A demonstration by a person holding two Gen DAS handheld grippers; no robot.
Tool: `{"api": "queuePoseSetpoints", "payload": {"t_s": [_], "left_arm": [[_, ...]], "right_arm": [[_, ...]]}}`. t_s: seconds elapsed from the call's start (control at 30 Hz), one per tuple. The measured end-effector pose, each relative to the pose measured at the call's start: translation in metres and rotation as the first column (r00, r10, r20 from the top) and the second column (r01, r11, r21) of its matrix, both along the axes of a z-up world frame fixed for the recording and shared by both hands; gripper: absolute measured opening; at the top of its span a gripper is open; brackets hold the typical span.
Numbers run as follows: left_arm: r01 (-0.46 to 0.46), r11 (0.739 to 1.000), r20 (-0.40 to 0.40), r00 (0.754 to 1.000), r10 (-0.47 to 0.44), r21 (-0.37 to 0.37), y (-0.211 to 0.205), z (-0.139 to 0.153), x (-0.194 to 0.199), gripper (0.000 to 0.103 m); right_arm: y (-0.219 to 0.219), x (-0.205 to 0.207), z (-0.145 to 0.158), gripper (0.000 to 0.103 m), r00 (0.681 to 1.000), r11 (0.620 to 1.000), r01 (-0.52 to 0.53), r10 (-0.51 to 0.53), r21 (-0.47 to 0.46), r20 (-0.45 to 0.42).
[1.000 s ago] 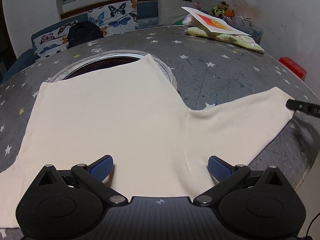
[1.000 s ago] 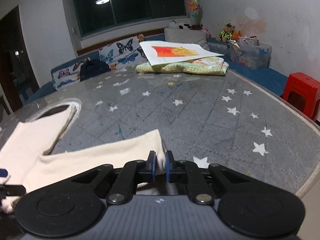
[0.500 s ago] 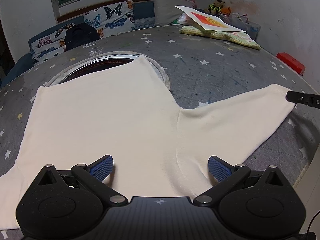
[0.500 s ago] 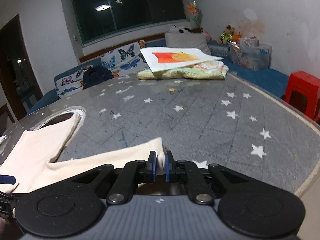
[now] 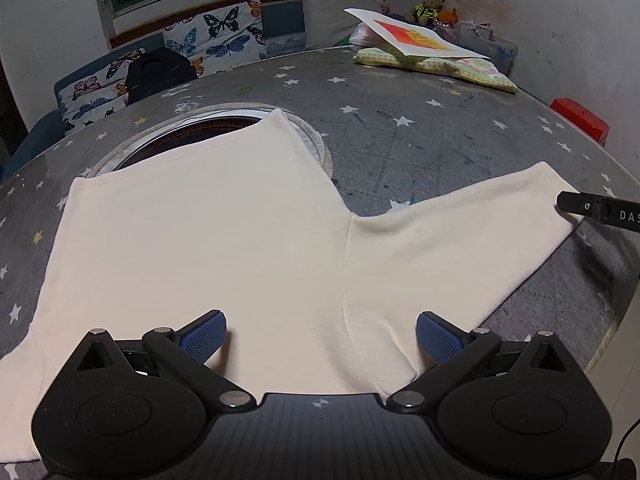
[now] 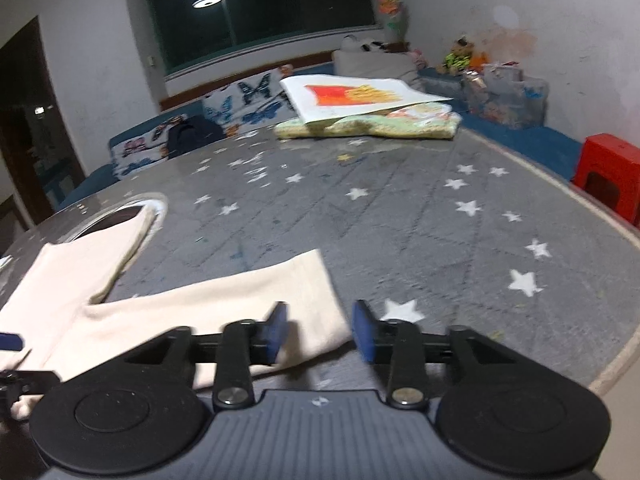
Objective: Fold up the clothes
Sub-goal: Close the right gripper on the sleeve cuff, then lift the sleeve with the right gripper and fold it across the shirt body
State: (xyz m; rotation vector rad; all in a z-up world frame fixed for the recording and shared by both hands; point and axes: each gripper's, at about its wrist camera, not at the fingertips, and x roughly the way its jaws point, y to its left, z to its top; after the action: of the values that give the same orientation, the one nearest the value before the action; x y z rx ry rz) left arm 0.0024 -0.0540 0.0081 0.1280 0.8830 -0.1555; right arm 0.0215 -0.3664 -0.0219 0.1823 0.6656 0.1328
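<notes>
The big round table (image 5: pixel 440 128) with its grey star-print cover fills the scene, and spread flat across its near side is the cream long-sleeved top (image 5: pixel 208 240), body lying over the round opening (image 5: pixel 192 136) at the far left, one sleeve (image 6: pixel 224 312) stretched out to the right. Left gripper (image 5: pixel 320 334) hangs just above the near edge of the top, jaws wide, gripping nothing. Right gripper (image 6: pixel 318 330) sits at the cuff end, jaws parted, the cuff lying loose between the blue pads (image 6: pixel 276 330). The risk from here: close too high and the pads snap shut on air, or catch only one layer, so the sleeve drags crooked and wrinkles the flat body.
</notes>
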Motion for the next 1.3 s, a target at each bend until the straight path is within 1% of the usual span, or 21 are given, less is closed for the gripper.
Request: {"api": "queuePoseSetpoints", "payload": {"t_s": [0.03, 0.13, 0.4, 0.7, 1.07, 1.3], "left_arm": [[0.001, 1.000, 0.000, 1.000, -0.001, 0.000, 0.000, 0.000, 0.000, 0.103], [0.005, 1.000, -0.001, 1.000, -0.005, 0.000, -0.001, 0.000, -0.001, 0.103], [0.010, 1.000, 0.002, 1.000, -0.010, -0.008, 0.000, 0.000, -0.004, 0.103], [0.003, 1.000, 0.010, 1.000, -0.003, -0.023, 0.009, 0.003, -0.008, 0.103], [-0.017, 0.998, 0.038, 0.999, 0.019, -0.064, 0.038, 0.009, -0.021, 0.103], [-0.046, 0.995, 0.059, 0.997, 0.052, -0.092, 0.068, 0.011, -0.032, 0.103]], "right_arm": [[0.001, 0.000, 0.000, 0.015, 1.000, 1.000, -0.006, 0.006, 0.005, -0.001], [0.002, -0.003, 0.004, 0.010, 1.000, 1.000, -0.010, 0.010, 0.023, 0.017], [0.007, -0.012, 0.030, 0.009, 0.995, 0.997, -0.039, 0.033, 0.067, 0.089], [0.032, -0.019, 0.063, 0.009, 0.981, 0.987, -0.128, 0.111, 0.100, 0.160], [0.092, -0.018, 0.103, 0.008, 0.941, 0.958, -0.276, 0.253, 0.079, 0.226], [0.150, -0.011, 0.121, 0.008, 0.897, 0.920, -0.390, 0.368, 0.045, 0.245]]}}
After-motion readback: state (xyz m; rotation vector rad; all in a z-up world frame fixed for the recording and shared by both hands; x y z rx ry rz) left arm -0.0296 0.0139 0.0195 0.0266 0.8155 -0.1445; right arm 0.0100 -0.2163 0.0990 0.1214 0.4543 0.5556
